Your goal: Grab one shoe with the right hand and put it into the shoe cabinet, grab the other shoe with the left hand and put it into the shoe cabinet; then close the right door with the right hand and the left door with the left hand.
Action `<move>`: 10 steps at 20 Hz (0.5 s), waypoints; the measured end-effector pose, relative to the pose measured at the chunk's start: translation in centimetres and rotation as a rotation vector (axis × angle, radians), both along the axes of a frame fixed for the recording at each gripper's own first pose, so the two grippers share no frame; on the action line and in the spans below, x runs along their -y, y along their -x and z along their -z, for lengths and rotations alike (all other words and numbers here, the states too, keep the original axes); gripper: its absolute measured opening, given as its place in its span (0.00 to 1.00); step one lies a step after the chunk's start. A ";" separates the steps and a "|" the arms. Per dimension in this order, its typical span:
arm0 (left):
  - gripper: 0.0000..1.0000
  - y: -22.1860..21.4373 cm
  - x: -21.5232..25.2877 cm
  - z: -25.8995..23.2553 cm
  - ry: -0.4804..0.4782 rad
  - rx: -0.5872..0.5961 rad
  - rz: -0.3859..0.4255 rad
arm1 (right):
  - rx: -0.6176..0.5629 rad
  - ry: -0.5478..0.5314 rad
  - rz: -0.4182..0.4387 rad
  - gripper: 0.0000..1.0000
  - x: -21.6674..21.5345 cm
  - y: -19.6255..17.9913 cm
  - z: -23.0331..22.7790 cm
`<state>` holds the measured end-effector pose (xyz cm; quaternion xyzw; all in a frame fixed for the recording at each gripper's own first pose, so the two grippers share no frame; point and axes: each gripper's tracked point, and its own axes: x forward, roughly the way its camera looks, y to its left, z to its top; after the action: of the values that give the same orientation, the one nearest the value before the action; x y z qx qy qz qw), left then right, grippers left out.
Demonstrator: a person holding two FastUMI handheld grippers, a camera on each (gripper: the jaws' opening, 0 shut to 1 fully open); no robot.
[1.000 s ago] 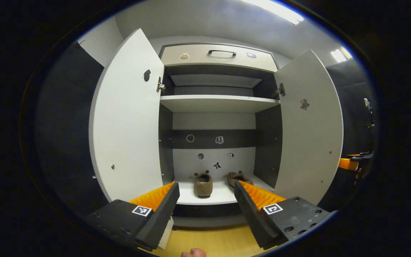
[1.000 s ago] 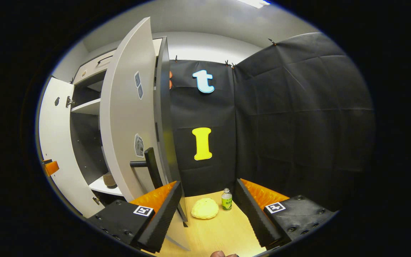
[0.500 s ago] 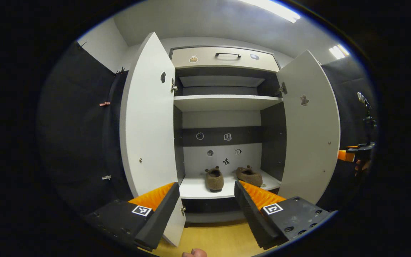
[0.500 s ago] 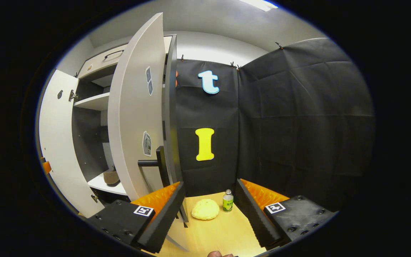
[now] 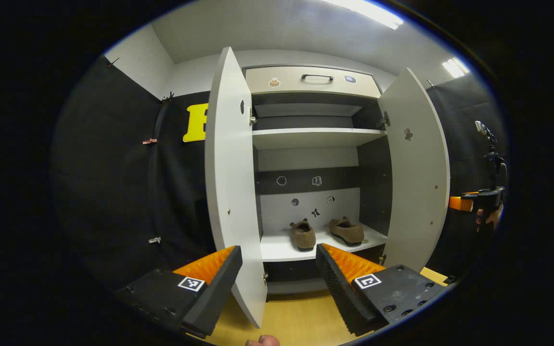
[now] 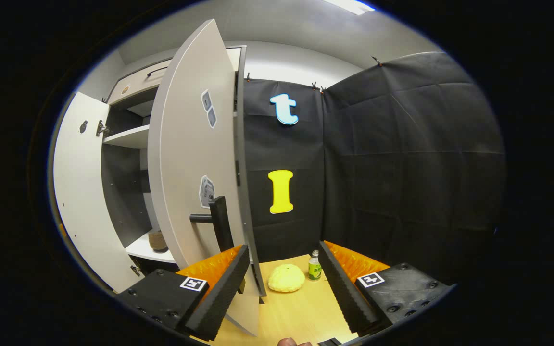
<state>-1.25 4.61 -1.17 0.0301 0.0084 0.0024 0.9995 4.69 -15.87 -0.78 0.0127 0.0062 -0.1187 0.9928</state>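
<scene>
Both shoe cabinet doors stand wide — left door [image 5: 231,192], right door [image 5: 419,168] — leaving the gap between them open to the bottom shelf [image 5: 282,250].

My left gripper [image 5: 278,269] is held level, jaws spread wide, nothing between them. My right gripper [image 6: 282,274] is likewise agape and empty, pointing forward. In the left gripper view my right gripper [image 5: 469,202] shows far off at the right edge, my hand [image 5: 487,218] around it.
</scene>
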 end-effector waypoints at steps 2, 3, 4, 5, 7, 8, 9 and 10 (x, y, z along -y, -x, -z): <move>0.96 0.4 -1.1 0.0 -0.001 -0.003 -0.012 | -0.001 -0.008 -0.037 0.97 -2.4 -0.2 0.2; 0.96 0.6 -1.8 0.0 -0.004 -0.003 -0.020 | 0.002 -0.019 -0.061 0.97 -3.8 -0.3 0.3; 0.96 0.8 -2.4 0.0 -0.009 -0.005 -0.027 | 0.002 -0.027 -0.087 0.98 -5.5 -0.4 0.4; 0.96 1.0 -3.1 -0.1 -0.015 -0.005 -0.035 | 0.001 -0.031 -0.117 0.98 -7.2 -0.7 0.6; 0.96 0.9 -4.4 0.1 -0.025 -0.010 -0.046 | -0.006 -0.044 -0.185 0.98 -10.5 -0.9 0.9; 0.96 0.6 -4.9 0.3 -0.026 -0.013 -0.051 | -0.009 -0.062 -0.216 1.00 -12.0 -0.8 0.9; 0.96 0.5 -5.6 0.2 -0.026 -0.015 -0.060 | -0.007 -0.075 -0.236 0.98 -13.3 -0.8 0.7; 0.96 0.3 -6.4 0.4 -0.028 -0.017 -0.068 | 0.001 -0.083 -0.247 0.98 -14.1 -0.7 0.6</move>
<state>-1.55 11.01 -1.57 0.0436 0.0180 0.0363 0.9982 5.40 -1.76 -1.37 0.0530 0.0122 0.0047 0.9985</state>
